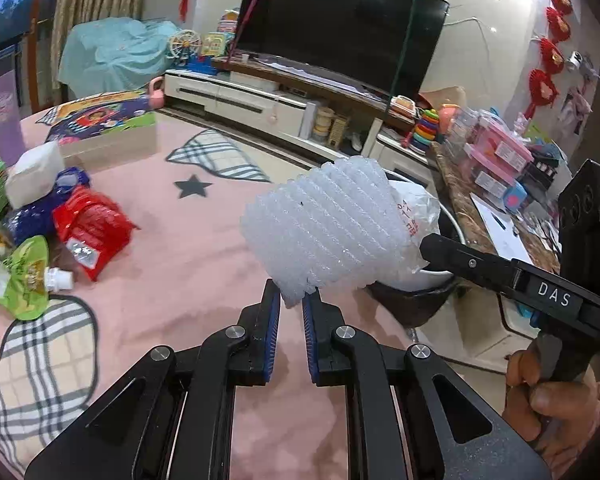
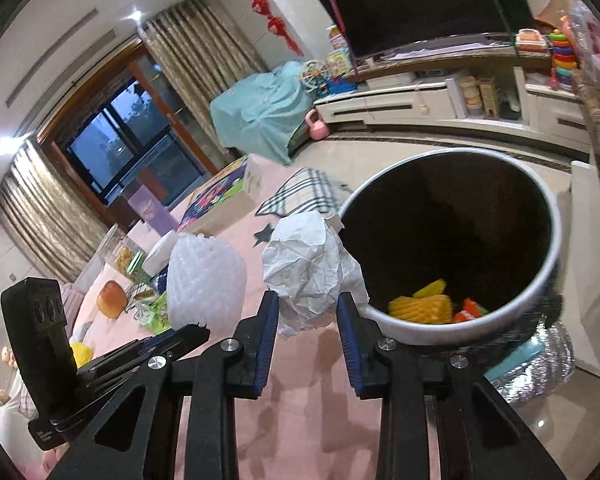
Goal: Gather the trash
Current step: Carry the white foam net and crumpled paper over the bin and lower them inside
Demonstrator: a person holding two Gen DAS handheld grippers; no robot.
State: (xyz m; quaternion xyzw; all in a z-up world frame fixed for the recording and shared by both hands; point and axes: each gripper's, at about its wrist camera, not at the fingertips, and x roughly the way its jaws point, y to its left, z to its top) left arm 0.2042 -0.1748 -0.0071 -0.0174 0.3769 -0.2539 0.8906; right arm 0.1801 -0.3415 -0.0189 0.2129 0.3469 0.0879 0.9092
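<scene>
My left gripper (image 1: 291, 298) is shut on the bottom edge of a white foam net sleeve (image 1: 320, 232), which hangs above the pink mat (image 1: 188, 280). The right wrist view shows the same foam sleeve (image 2: 206, 280) and the left gripper (image 2: 202, 331) at the left. My right gripper (image 2: 308, 308) is shut on a crumpled white paper ball (image 2: 312, 264), just left of the bin's white rim (image 2: 556, 240). Yellow and orange trash (image 2: 424, 306) lies in the bin's dark inside. In the left wrist view the right gripper (image 1: 427, 246) holds the paper (image 1: 418, 208) in front of the bin (image 1: 420, 280).
More trash lies on the mat at the left: a red pouch (image 1: 90, 232), a green spouted pouch (image 1: 24, 276), a blue wrapper (image 1: 32, 216) and a tissue pack (image 1: 34, 174). A cardboard box (image 1: 108, 136) stands behind. A low table (image 1: 484, 216) and a TV stand (image 1: 236, 100) border the mat.
</scene>
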